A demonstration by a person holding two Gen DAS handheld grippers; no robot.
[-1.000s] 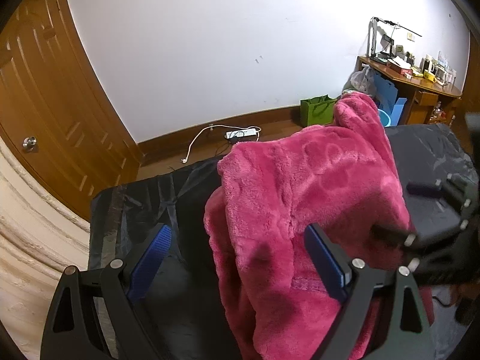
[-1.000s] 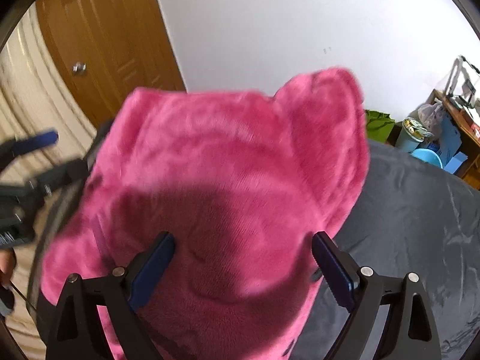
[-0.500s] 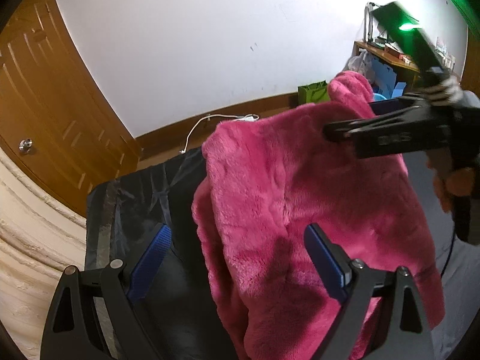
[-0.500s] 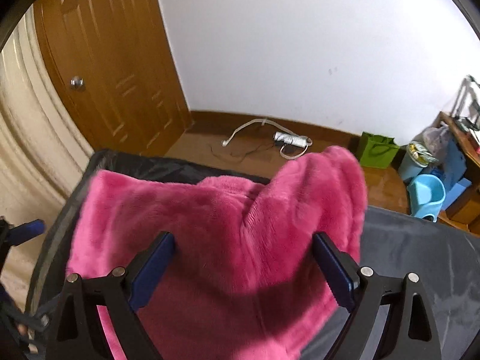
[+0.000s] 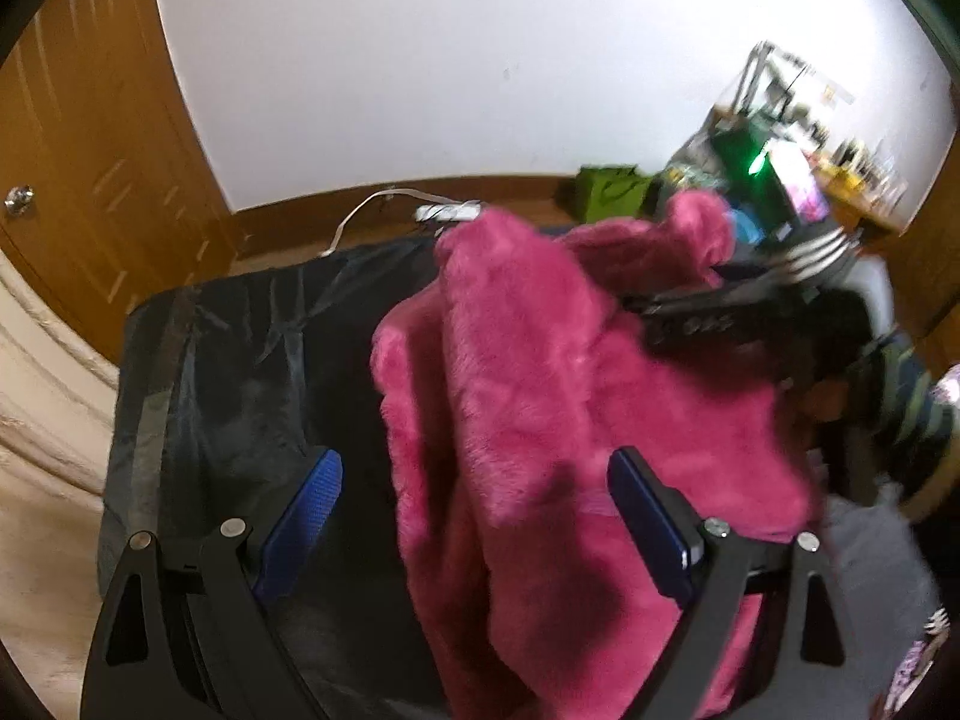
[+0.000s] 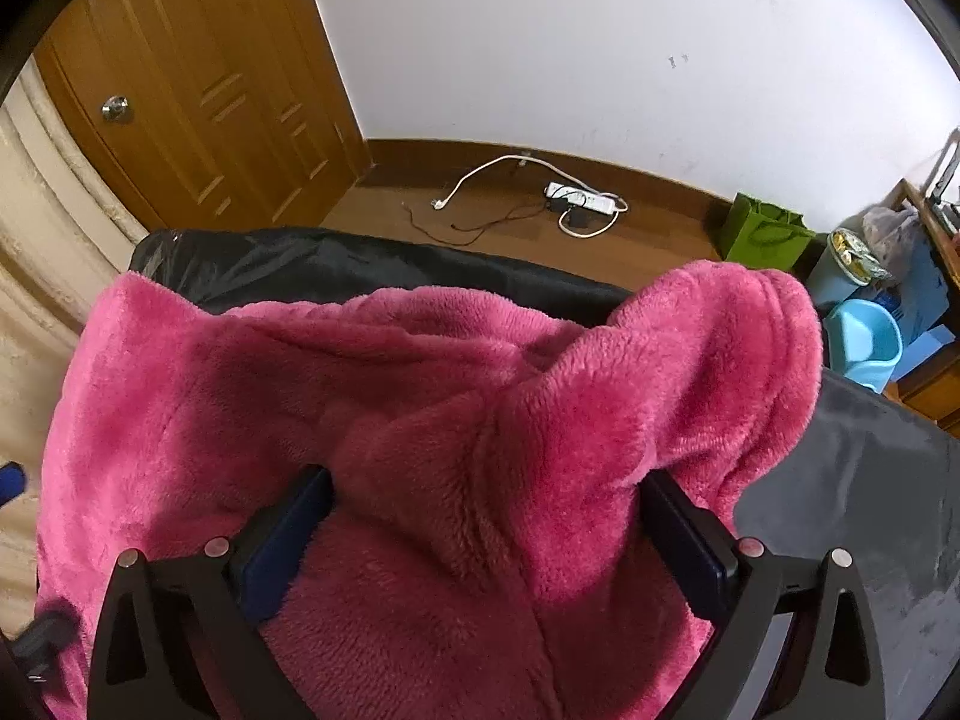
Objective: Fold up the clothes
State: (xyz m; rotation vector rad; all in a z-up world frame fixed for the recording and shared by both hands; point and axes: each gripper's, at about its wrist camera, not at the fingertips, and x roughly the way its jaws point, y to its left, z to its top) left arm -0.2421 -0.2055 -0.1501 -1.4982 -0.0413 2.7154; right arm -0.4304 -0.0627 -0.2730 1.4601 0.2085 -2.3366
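Right now my right gripper (image 6: 480,534) is opening, its jaws spreading with a thick bunch of the pink fleece garment (image 6: 420,420) between them. My left gripper (image 5: 474,516) stands wide, gripping nothing; the fleece hangs across its right finger (image 5: 648,528), heaped on the dark table cover (image 5: 240,360).

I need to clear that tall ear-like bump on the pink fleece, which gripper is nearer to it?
Right. The right gripper sits just below the bump, fleece between its opening jaws. The left gripper is open at the garment's opposite edge, over the dark cover.
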